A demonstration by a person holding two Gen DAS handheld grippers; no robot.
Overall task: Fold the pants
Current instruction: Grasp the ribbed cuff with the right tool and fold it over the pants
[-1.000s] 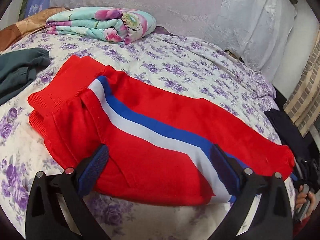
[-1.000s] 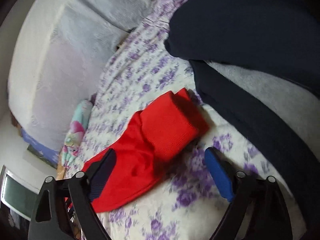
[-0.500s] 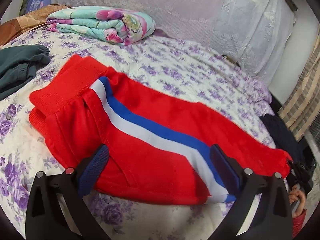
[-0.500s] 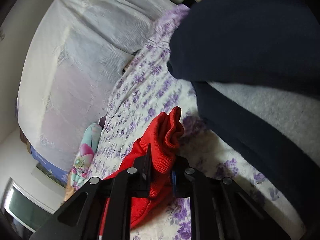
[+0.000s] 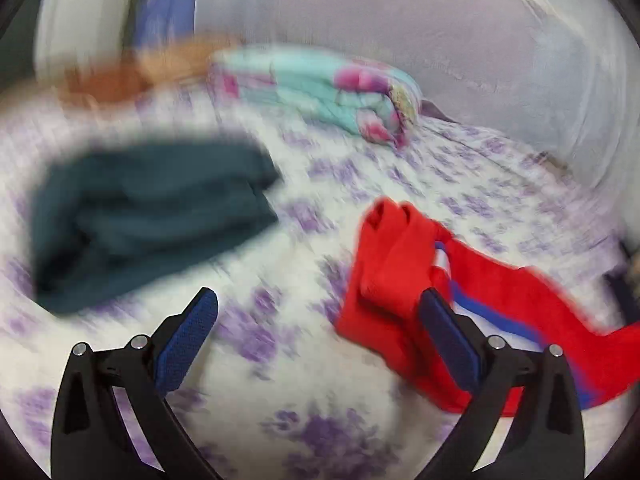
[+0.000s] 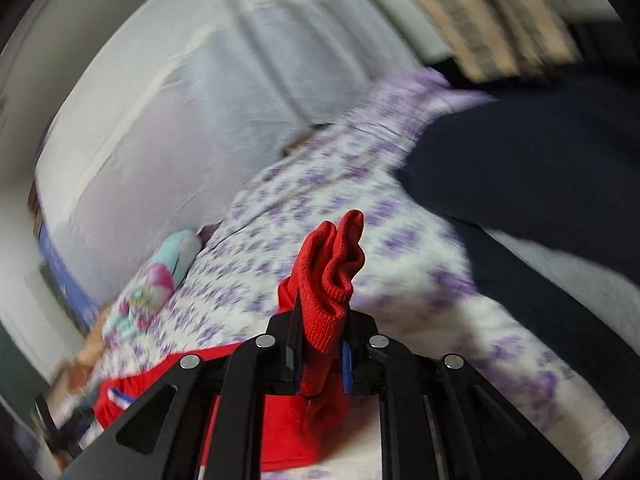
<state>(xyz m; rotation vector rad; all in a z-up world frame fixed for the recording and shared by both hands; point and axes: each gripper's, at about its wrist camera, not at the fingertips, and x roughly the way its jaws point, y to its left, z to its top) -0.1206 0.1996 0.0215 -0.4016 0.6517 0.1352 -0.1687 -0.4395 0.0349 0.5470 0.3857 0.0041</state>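
The red pants point(image 5: 392, 272) with a blue and white side stripe lie on the floral bed sheet point(image 5: 256, 364); the picture is blurred. My left gripper point(image 5: 318, 298) is open over the sheet, just left of the waistband. Its right finger point(image 5: 448, 336) stands in front of the red cloth and nothing is between the pads. In the right wrist view my right gripper point(image 6: 322, 320) is shut on the ribbed red leg cuff point(image 6: 332, 264), which sticks up bunched between the jaws. The rest of the pants point(image 6: 280, 420) hangs below it, raised off the sheet.
A dark green garment point(image 5: 148, 216) lies on the bed to the left. A folded floral quilt point(image 5: 328, 92) sits at the back near the white draped wall point(image 5: 440, 40). A dark navy garment point(image 6: 520, 168) covers the bed's right side.
My right gripper closed on the leg cuff and lifted it off the bed. My left gripper swung left, so the pants now sit to its right and the green garment is in front.
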